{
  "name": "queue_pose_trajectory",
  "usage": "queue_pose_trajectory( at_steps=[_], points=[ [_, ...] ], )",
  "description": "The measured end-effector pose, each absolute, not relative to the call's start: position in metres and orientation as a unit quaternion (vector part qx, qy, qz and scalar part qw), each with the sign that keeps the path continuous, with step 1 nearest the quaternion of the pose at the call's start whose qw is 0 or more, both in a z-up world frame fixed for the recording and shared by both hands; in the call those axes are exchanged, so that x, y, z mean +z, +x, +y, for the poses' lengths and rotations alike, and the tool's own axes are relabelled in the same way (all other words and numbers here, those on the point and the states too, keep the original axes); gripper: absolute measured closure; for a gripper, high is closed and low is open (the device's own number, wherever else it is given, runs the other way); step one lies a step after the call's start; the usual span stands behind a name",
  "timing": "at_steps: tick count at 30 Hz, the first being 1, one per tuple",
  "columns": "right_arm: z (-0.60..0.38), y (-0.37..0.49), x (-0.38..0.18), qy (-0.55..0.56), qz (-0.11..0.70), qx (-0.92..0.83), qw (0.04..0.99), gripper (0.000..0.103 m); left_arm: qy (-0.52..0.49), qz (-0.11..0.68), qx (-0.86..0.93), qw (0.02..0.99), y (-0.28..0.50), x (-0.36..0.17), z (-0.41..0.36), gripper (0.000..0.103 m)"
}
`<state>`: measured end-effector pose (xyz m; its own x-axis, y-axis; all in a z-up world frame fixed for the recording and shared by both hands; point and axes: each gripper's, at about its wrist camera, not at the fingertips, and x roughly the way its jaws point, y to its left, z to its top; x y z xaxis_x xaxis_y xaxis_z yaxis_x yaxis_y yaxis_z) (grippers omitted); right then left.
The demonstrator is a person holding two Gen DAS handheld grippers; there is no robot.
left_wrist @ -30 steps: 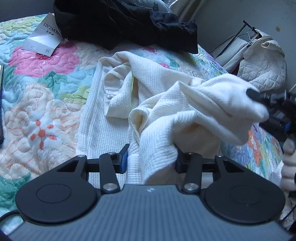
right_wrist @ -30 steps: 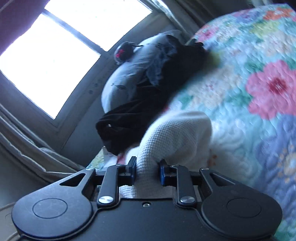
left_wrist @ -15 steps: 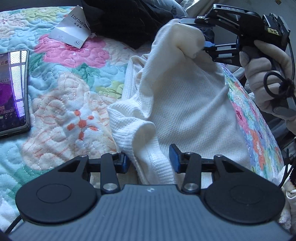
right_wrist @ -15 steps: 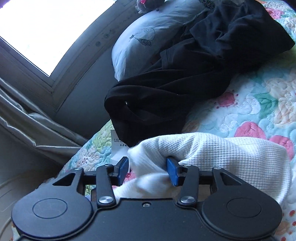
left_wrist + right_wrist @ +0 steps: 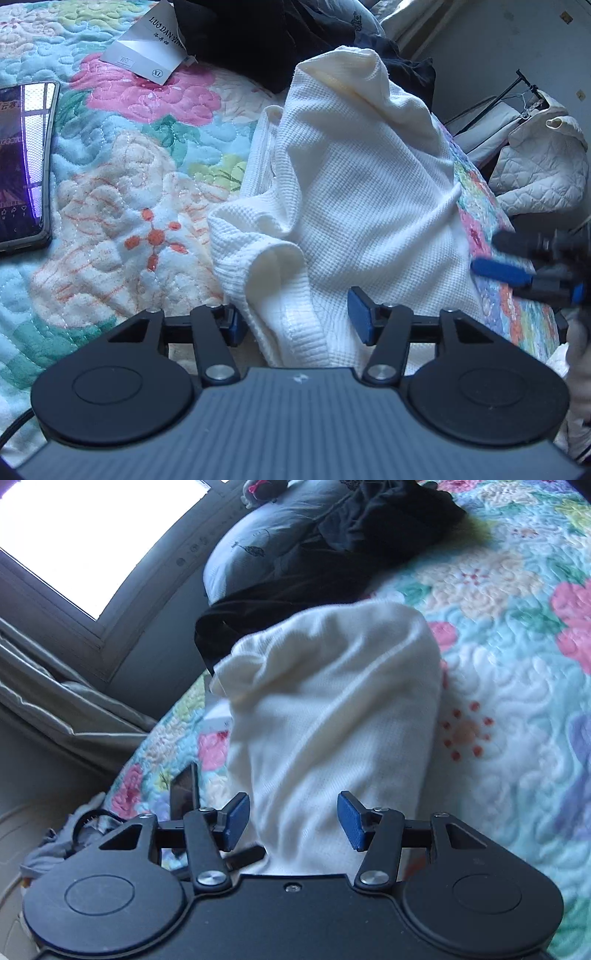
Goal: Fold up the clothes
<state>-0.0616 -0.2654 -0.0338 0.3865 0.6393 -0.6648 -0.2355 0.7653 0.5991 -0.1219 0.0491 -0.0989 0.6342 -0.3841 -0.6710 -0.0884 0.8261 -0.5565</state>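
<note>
A cream waffle-knit garment (image 5: 362,192) lies bunched and folded over on the floral quilt (image 5: 122,206). It also shows in the right wrist view (image 5: 332,716). My left gripper (image 5: 295,317) is open, its jaws wide apart on either side of the garment's ribbed hem, not clamping it. My right gripper (image 5: 291,821) is open too, with the cloth lying loose between its blue pads (image 5: 351,825). The right gripper also shows blurred at the right edge of the left wrist view (image 5: 524,266).
A pile of black clothes (image 5: 266,33) lies at the head of the bed, with a grey pillow (image 5: 266,539) behind it. A phone (image 5: 22,162) and a paper tag (image 5: 147,48) lie on the quilt at left. A white quilted jacket (image 5: 539,162) hangs beyond the bed's right edge.
Both grippers have opened and let go of the cream garment. The right gripper dropped from high above the cloth to the bed's right edge, and the lifted fold now lies down.
</note>
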Motion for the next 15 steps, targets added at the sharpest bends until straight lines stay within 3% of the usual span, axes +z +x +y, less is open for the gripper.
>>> queue_pose_trajectory(
  at_steps=[2, 6, 11, 13, 14, 15],
  points=[
    [-0.269, -0.081, -0.042, 0.196, 0.488, 0.255, 0.812, 0.045, -0.280, 0.416, -0.083, 0.861, -0.122, -0.099, 0.048, 0.045],
    [-0.267, -0.109, -0.055, 0.127, 0.504, 0.221, 0.825, 0.039, -0.250, 0.409, -0.077, 0.874, -0.126, -0.092, 0.040, 0.063],
    [-0.266, -0.138, -0.081, 0.115, 0.520, 0.249, 0.809, 0.039, -0.245, 0.403, -0.080, 0.878, -0.133, -0.086, 0.036, 0.063],
    [-0.265, -0.144, -0.093, 0.119, 0.509, 0.261, 0.812, 0.054, -0.242, 0.400, -0.079, 0.880, -0.134, -0.085, 0.035, 0.067],
    [-0.264, -0.146, -0.096, 0.108, 0.503, 0.257, 0.818, 0.072, -0.241, 0.398, -0.081, 0.881, -0.135, -0.083, 0.034, 0.072],
    [-0.267, -0.148, -0.092, 0.109, 0.493, 0.257, 0.824, 0.080, -0.249, 0.392, -0.092, 0.881, -0.138, -0.076, 0.035, 0.081]
  ],
)
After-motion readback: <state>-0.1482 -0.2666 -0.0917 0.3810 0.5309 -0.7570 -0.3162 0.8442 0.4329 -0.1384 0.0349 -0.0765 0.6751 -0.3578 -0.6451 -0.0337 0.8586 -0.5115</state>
